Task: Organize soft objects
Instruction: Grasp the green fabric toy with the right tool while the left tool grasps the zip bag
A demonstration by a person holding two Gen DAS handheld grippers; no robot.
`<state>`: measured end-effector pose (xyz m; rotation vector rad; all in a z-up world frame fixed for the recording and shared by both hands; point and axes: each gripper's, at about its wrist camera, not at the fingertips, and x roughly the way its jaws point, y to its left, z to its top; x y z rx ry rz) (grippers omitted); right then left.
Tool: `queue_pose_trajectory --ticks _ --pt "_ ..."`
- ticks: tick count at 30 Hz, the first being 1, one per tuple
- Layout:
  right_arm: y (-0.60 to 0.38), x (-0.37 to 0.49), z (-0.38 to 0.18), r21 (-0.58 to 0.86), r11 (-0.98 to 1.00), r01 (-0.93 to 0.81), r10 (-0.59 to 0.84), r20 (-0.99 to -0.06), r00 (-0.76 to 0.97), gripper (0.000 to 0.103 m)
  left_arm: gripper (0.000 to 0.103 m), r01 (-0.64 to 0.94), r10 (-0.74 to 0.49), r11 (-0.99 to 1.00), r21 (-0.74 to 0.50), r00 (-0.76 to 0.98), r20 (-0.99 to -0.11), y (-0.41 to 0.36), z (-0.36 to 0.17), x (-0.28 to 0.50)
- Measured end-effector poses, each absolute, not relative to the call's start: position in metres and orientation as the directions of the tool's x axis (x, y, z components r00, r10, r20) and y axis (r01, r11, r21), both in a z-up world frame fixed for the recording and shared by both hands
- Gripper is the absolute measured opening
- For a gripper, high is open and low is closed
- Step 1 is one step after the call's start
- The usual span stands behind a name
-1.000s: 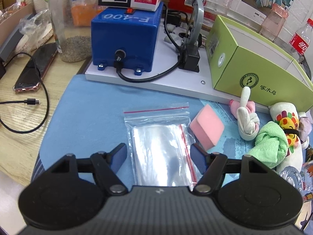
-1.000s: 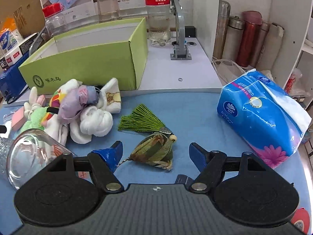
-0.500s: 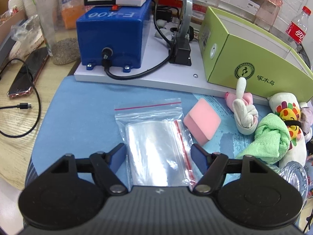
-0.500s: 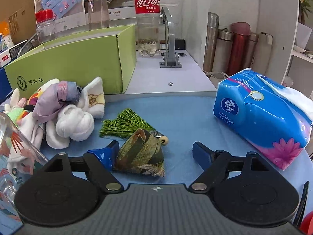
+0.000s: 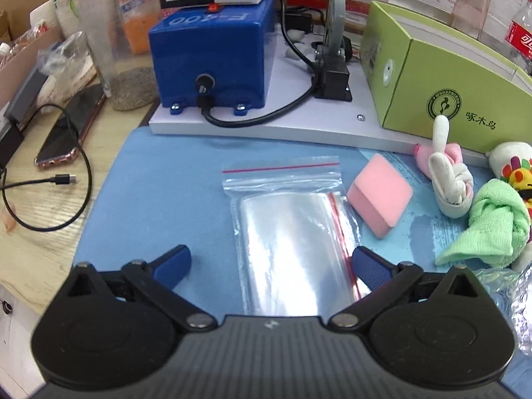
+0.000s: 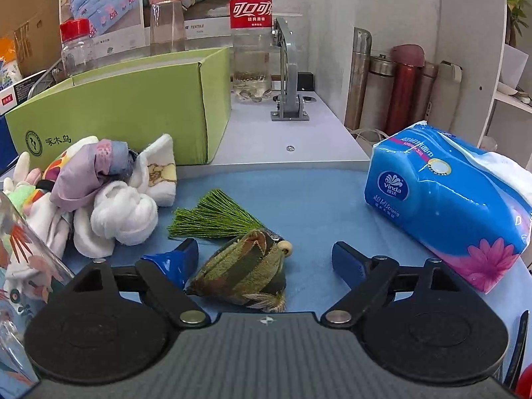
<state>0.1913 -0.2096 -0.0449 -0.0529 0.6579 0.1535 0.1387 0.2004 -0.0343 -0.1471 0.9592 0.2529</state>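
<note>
A clear zip bag (image 5: pixel 292 232) with thin red seal lines lies on a plain sky-blue mat (image 5: pixel 159 186). Right of the bag sits a pale pink sponge (image 5: pixel 379 194), then a mint-green cloth (image 5: pixel 492 226). Behind the bag stands a deep blue machine box (image 5: pixel 209 50) with a black cable, and a lime-green carton (image 5: pixel 445 76) with a dark green round logo. A sachet (image 6: pixel 242 272) woven in olive, brown and dark green stripes carries a bright green tassel (image 6: pixel 212 216). The tissue pack (image 6: pixel 445 199) is glossy blue with a pink flower.
</note>
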Motion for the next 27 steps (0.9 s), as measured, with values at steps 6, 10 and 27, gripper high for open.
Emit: queue_pose_trajectory --ticks 6,10,27 --pt "-0.209 0.194 -0.041 0.01 0.98 -0.197 0.159 -0.632 0.758 0.069 0.093 -0.233 0.127 0.972 -0.017 0.589 -0.798 0.189 -0.035 0.141" --pt "-0.219 0.183 -0.035 0.059 0.975 -0.216 0.205 -0.623 0.755 0.025 0.043 -0.188 0.066 0.98 -0.068 0.623 -0.779 0.196 -0.024 0.128" --pt "-0.183 0.187 0.099 0.095 0.905 -0.414 0.418 -0.372 0.829 0.025 0.033 -0.039 -0.07 0.981 -0.19 0.844 -0.532 0.198 0.119 0.152"
